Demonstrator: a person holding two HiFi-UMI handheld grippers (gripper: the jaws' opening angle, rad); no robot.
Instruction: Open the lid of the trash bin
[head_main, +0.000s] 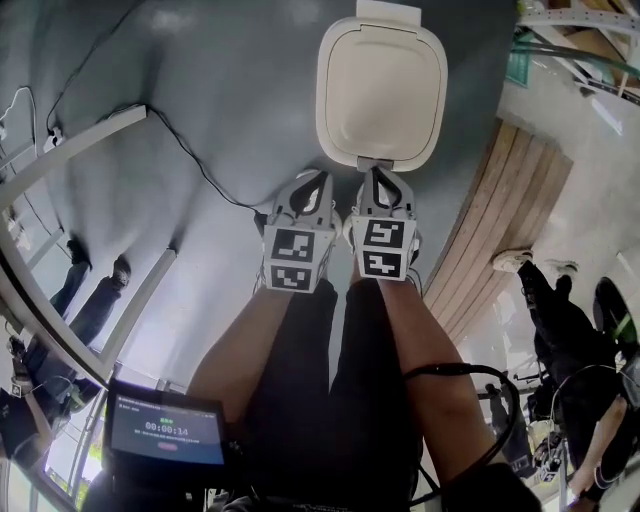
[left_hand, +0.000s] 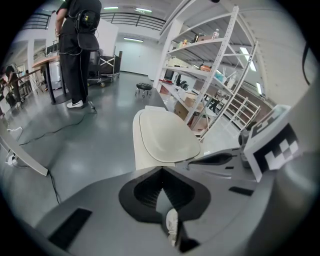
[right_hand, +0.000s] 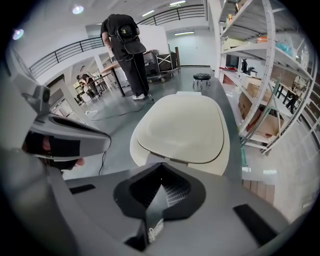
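Observation:
A cream trash bin stands on the grey floor with its lid down. It also shows in the left gripper view and fills the middle of the right gripper view. Both grippers hang side by side just short of its near edge. My right gripper has its jaws shut, and their tips meet right at the lid's front rim; I cannot tell whether they touch it. The left gripper is also shut on nothing and points past the bin's left side.
A black cable and a white bar lie on the floor to the left. A wooden strip runs along the right, with people beyond it. White shelving stands behind the bin, and a person in black stands farther back.

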